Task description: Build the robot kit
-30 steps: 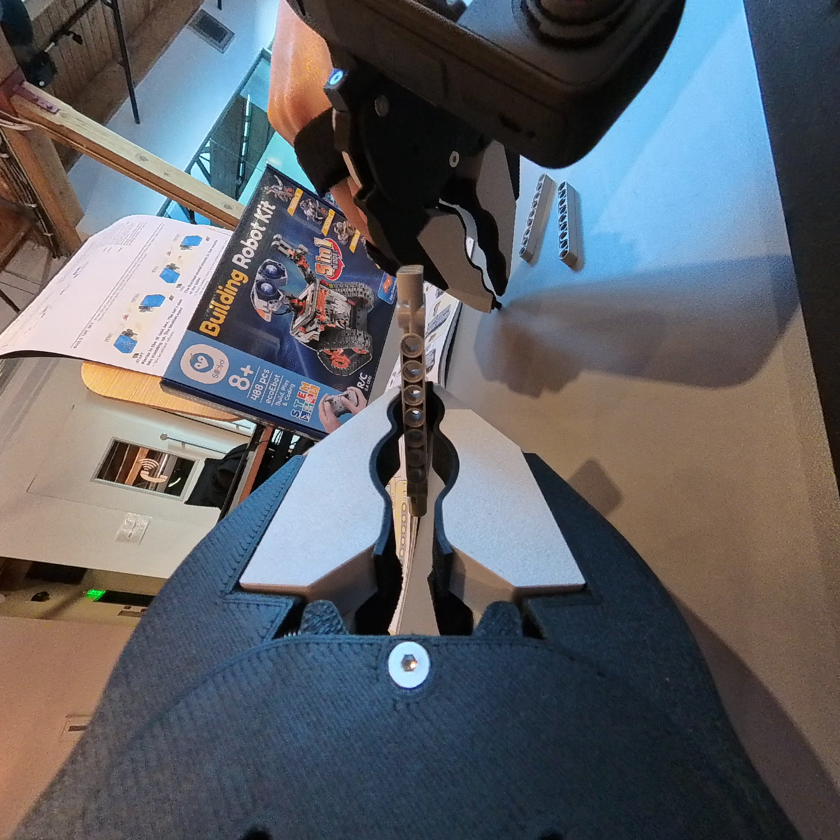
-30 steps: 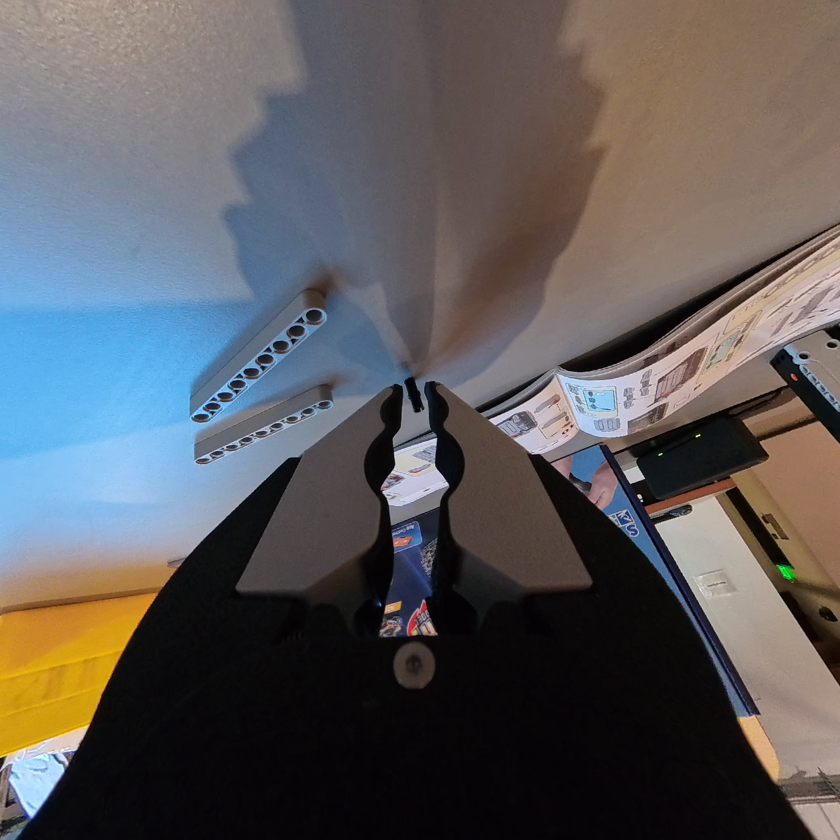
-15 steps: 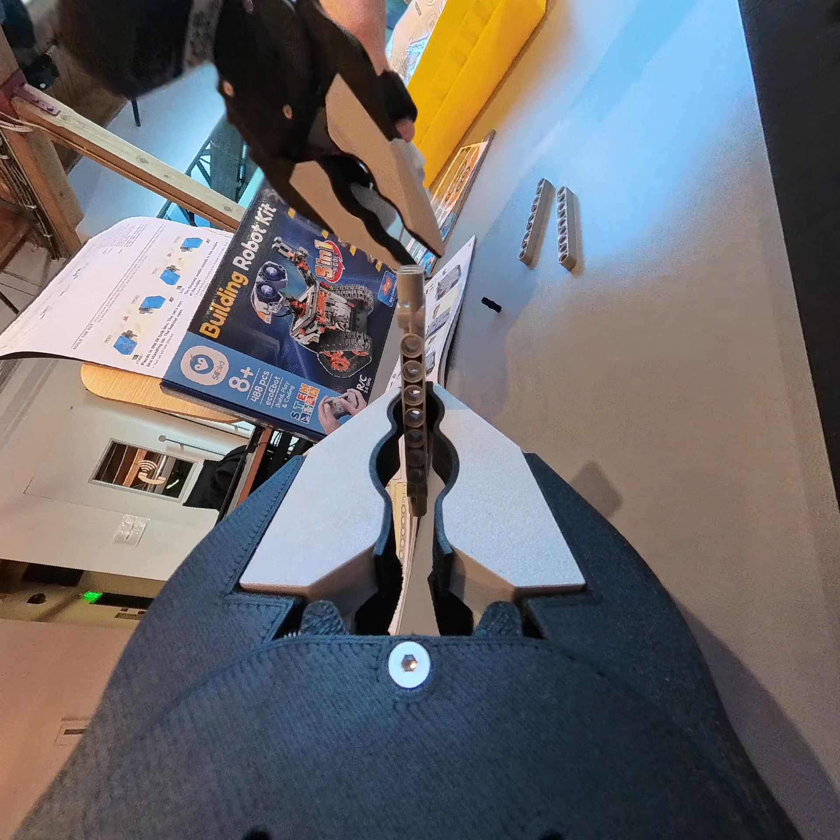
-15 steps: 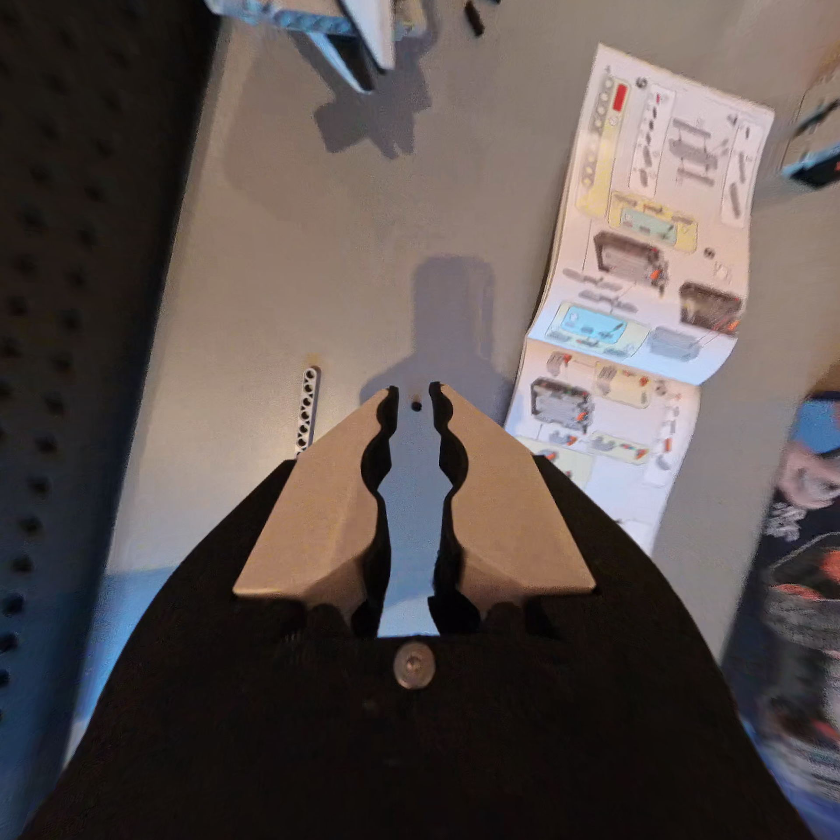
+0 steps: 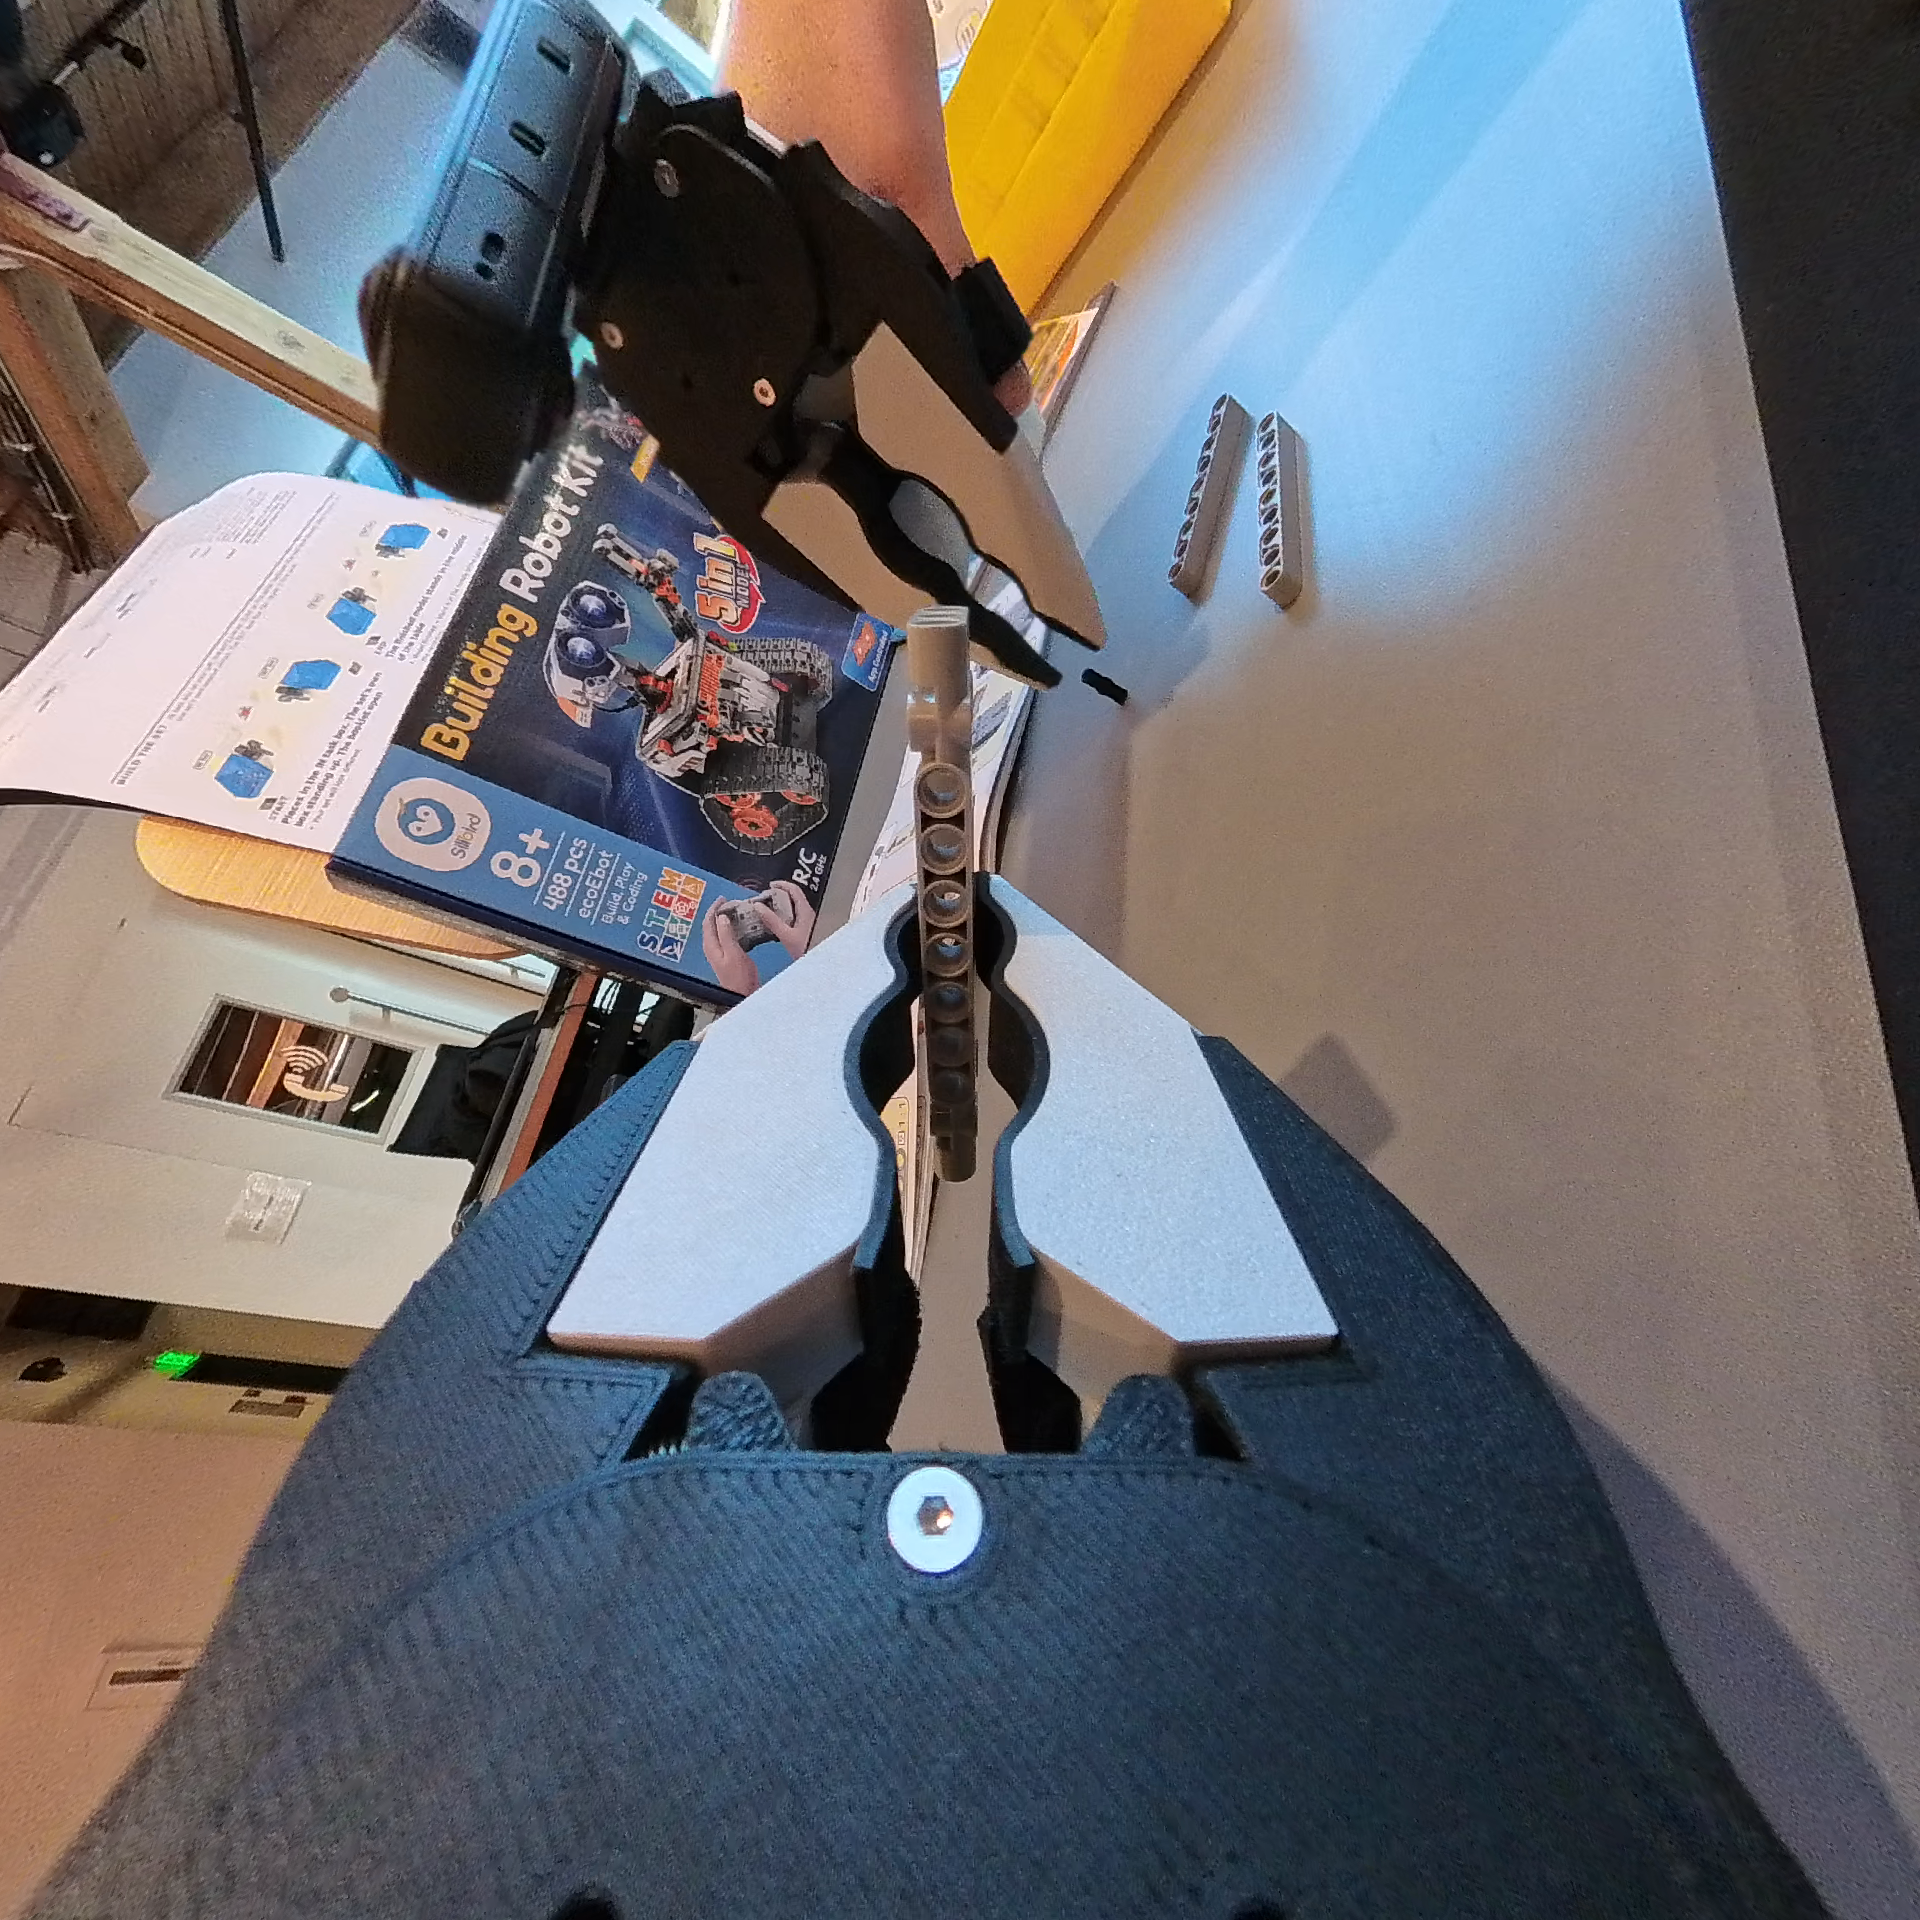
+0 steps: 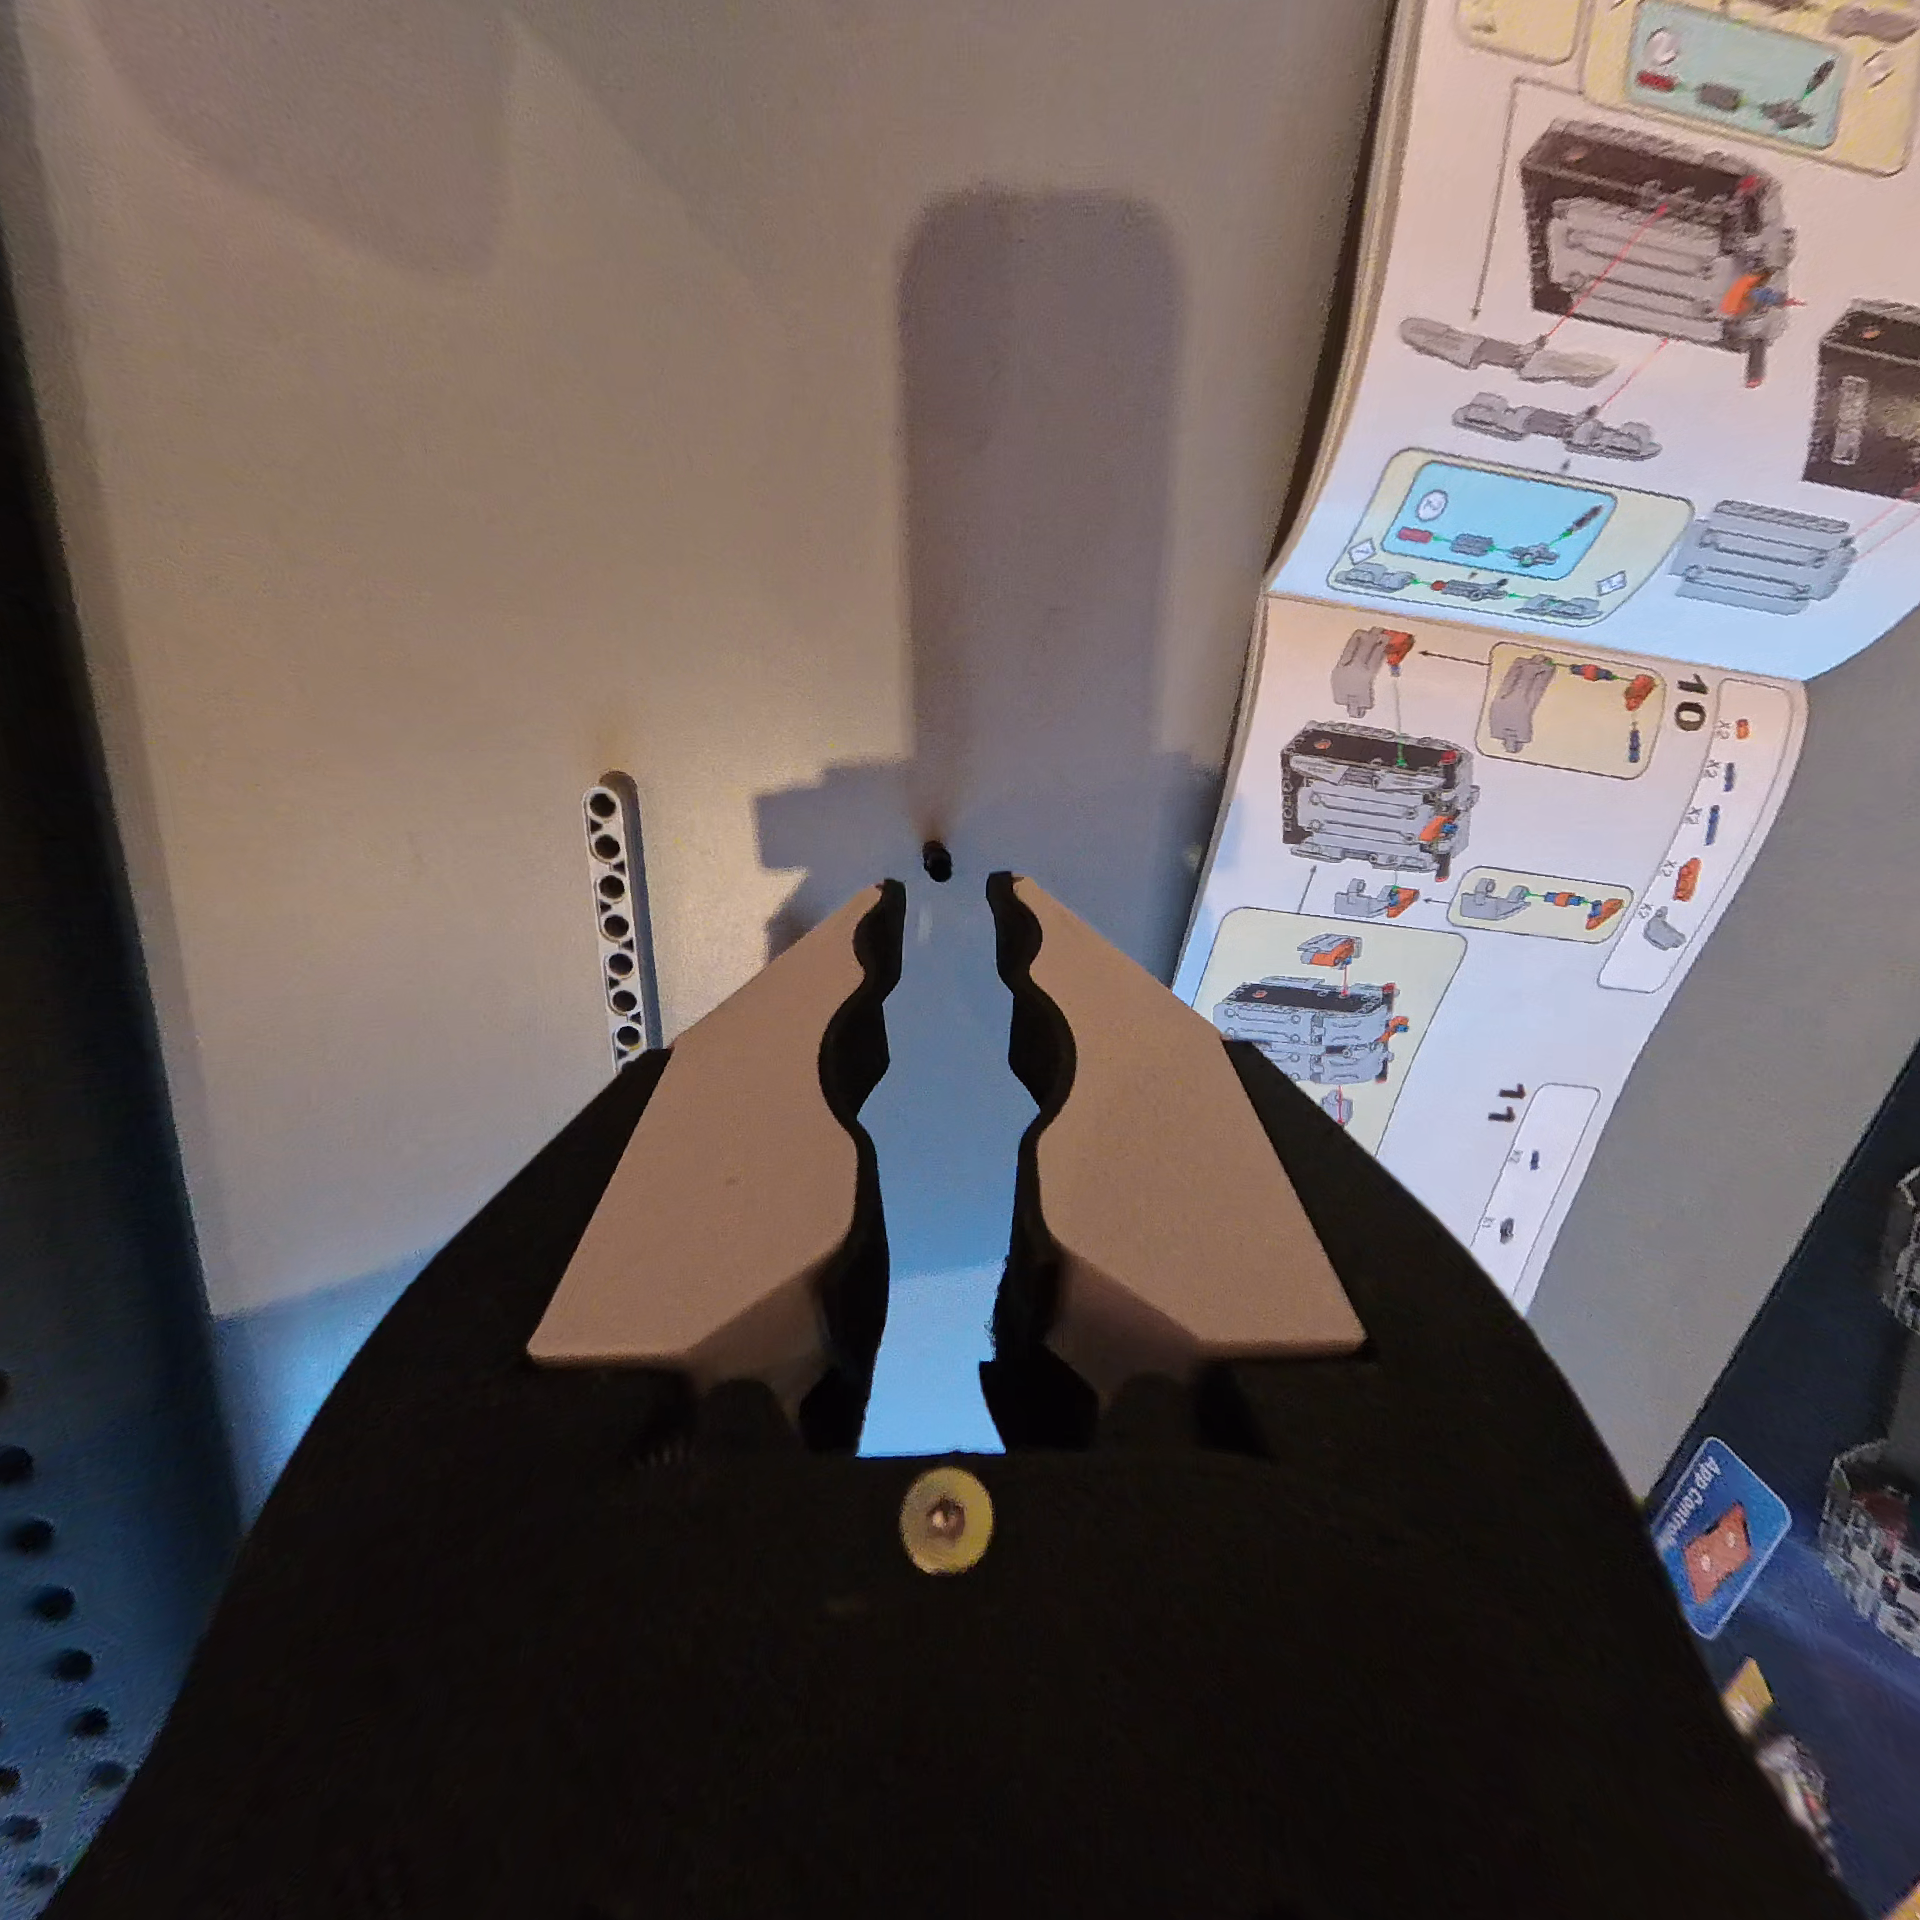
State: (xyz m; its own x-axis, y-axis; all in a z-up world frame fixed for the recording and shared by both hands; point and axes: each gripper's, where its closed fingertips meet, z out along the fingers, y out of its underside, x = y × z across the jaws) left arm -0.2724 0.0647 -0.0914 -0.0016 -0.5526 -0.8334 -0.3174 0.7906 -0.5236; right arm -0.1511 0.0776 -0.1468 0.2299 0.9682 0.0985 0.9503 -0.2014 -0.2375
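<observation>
Hovering with fingers apart, right tool facing small black plastic pin just beyond; left tool clamping long grey holed beam.

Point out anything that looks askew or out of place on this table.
Little stands out. One tiny black pin lies loose on the table, apart from the two grey beams lying side by side. The booklet curls up off the surface instead of lying flat.

The lower end of the grey holed beam is being hidden behind the right gripper at centre left, while the instruction booklet is being cropped at the right edge.
</observation>
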